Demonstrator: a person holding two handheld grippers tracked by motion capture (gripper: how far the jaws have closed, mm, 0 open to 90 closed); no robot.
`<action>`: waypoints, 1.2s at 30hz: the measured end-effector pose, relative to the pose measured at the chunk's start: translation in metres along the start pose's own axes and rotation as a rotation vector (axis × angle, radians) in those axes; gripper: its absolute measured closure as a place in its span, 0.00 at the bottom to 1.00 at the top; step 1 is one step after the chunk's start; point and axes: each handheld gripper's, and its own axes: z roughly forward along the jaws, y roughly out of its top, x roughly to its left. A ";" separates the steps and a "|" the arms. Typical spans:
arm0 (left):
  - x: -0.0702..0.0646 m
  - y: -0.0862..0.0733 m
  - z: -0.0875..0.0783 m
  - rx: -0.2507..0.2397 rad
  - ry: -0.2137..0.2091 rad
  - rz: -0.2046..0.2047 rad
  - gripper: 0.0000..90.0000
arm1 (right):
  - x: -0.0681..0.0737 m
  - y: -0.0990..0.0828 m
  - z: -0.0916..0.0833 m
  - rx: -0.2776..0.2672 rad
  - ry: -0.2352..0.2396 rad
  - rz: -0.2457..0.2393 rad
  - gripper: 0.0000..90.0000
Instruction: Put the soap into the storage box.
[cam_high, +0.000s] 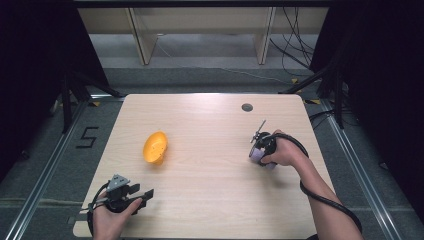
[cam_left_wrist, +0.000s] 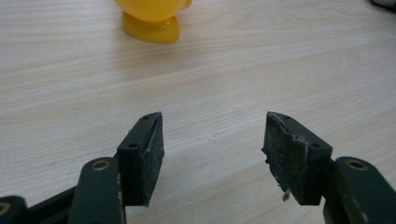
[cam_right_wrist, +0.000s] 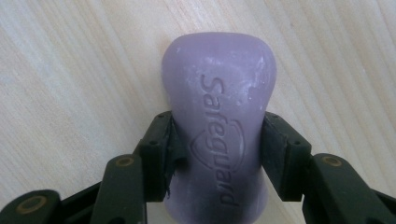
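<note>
A purple soap bar (cam_right_wrist: 219, 70) embossed "Safeguard" lies on the pale wooden table (cam_high: 210, 125). My right gripper (cam_right_wrist: 217, 135) is shut on its narrow waist, both pads pressed against its sides. In the high view this gripper (cam_high: 255, 152) points down at the soap bar (cam_high: 258, 156) on the right of the table. An orange-yellow dish (cam_high: 155, 148) sits left of centre; its foot (cam_left_wrist: 152, 28) faces my left gripper (cam_left_wrist: 215, 140). That left gripper (cam_high: 146, 193) rests low near the front left edge, open, with bare wood between its pads.
A dark round grommet hole (cam_high: 247, 107) sits near the table's far edge. Wooden frame legs (cam_high: 140, 45) and loose cables (cam_high: 295, 45) lie on the floor beyond. Metal rails (cam_high: 50, 165) run along both sides of the table.
</note>
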 end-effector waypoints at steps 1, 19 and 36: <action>0.000 0.000 0.000 -0.005 -0.001 -0.002 0.42 | -0.001 -0.001 0.001 -0.024 -0.009 -0.027 0.56; -0.002 0.001 -0.002 -0.009 0.003 0.001 0.42 | 0.010 -0.004 -0.009 -0.076 -0.080 -0.095 0.56; -0.003 0.001 -0.003 -0.042 0.010 -0.012 0.41 | 0.042 -0.031 -0.030 -0.225 -0.265 -0.208 0.56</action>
